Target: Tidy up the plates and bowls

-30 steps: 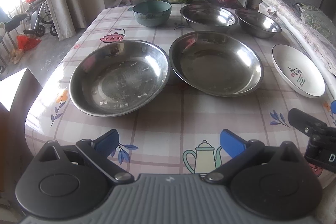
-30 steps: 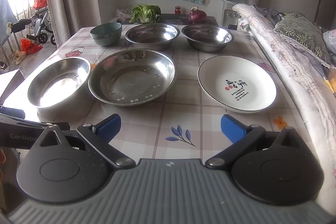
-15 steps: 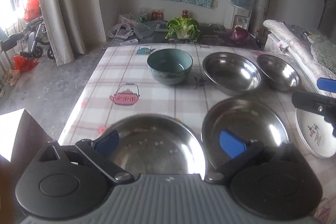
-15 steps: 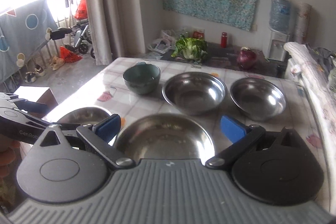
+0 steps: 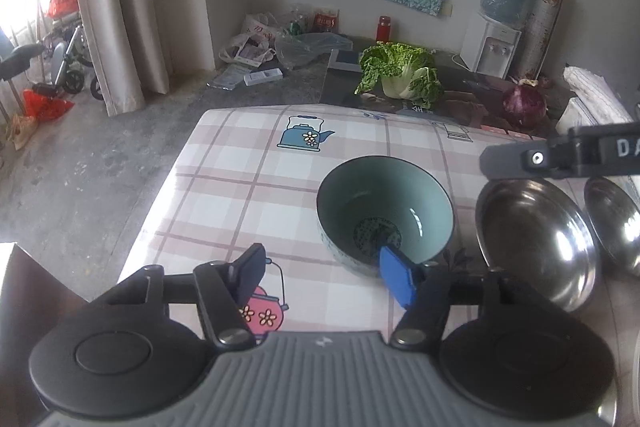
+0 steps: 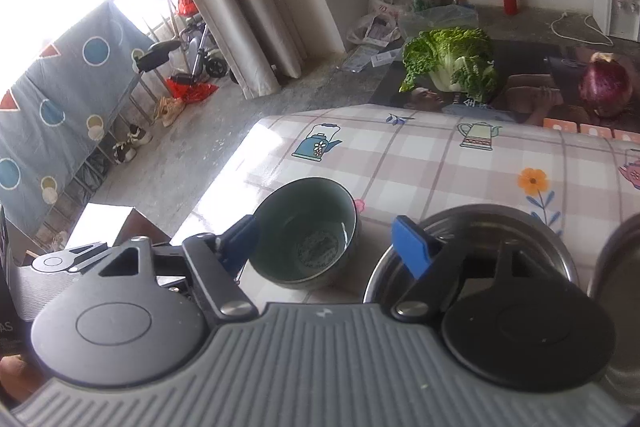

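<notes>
Bench [image 5: 248, 163] — checked pink-and-white oilcloth with teapot prints; carries all items listed.

Step in hand, as judged: closing in on the teal bowl at the bench's far left corner region. To do it well, set one finger inside the rim and one outside, pinch the wall, lift straight, and keep clear of the steel bowl beside it.

Round stainless-steel bowl [image 5: 536, 235] — shiny, deep, just right of the teal bowl, apart from it.

Round teal ceramic bowl [image 5: 384, 211] — upright, empty, patterned disc at its bottom, dark glazed rim.

Left gripper [image 5: 324, 275] — fingers closing, half spread; right blue pad at the bowl's near rim, no grip visible.

Right gripper [image 6: 324, 247] — fingers closing, nothing pinched; the teal bowl [image 6: 306, 233] lies between them.
</notes>
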`<state>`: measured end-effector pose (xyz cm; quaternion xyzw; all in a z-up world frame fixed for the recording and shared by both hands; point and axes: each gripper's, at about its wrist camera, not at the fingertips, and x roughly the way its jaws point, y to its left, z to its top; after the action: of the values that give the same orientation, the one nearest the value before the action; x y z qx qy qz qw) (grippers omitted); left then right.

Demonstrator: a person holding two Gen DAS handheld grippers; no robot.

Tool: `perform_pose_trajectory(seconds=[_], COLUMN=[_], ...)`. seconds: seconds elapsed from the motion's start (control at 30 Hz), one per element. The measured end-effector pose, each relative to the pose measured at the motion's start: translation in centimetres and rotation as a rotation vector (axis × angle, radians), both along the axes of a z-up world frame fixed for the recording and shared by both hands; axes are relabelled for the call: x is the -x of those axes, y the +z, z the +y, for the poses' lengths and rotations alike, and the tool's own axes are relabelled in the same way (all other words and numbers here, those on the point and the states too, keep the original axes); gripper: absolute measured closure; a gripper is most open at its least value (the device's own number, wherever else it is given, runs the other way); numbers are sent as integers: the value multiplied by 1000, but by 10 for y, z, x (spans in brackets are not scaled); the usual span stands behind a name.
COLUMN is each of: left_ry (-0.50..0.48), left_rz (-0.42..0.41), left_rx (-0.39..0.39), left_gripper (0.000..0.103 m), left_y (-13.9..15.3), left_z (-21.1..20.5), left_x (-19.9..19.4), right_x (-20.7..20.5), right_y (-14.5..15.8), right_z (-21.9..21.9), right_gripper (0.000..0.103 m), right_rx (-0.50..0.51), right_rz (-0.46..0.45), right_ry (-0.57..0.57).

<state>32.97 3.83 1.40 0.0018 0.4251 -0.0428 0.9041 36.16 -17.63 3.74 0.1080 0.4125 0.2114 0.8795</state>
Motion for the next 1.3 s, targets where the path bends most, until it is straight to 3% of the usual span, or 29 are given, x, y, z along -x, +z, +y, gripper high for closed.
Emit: perform_pose_trajectory(seconds=[0.1, 0.23, 0.37, 0.47, 0.6, 0.7, 0.87, 0.93, 1.03, 1.13, 1.3], left_ry=[24, 39, 53, 69, 67, -5, -213, -317, -444, -553, -577], left_rz=[31, 78, 120, 141, 90, 29, 6, 39, 49, 57, 115], left_rx=[47, 55, 61, 72, 65, 66, 89, 117, 75, 8, -70], left_gripper=[51, 66, 66, 73, 73, 58, 43, 42, 42, 42, 51], left_y=[-7, -15, -24, -26, -7, 20, 48, 48, 39, 25, -1], left_z=[4, 3, 3, 4, 0, -18, -92, -134, -201, -261, -318], left_x=[-19, -34, -41, -42, -32, -23, -26, -35, -43, -44, -54], right_x=[-35, -54, -68, -67, -55, -33, 3, 18, 41, 61, 81], right_y=[-17, -37, -51, -54, -40, -21, -2, -5, -14, -27, -57], right_z=[13, 20, 21, 18, 0, -37, -128, -166, -213, -250, -294], right_gripper=[54, 65, 75, 79, 80, 78, 76, 69, 59, 58, 57], right_rx=[16, 58, 61, 51, 21, 10, 87, 113, 145, 152, 108], right_rz=[45, 73, 101, 104, 78, 39, 5, 25, 67, 96, 162], right_ry=[30, 63, 84, 91, 81, 47, -100, -177, -264, -324, -370])
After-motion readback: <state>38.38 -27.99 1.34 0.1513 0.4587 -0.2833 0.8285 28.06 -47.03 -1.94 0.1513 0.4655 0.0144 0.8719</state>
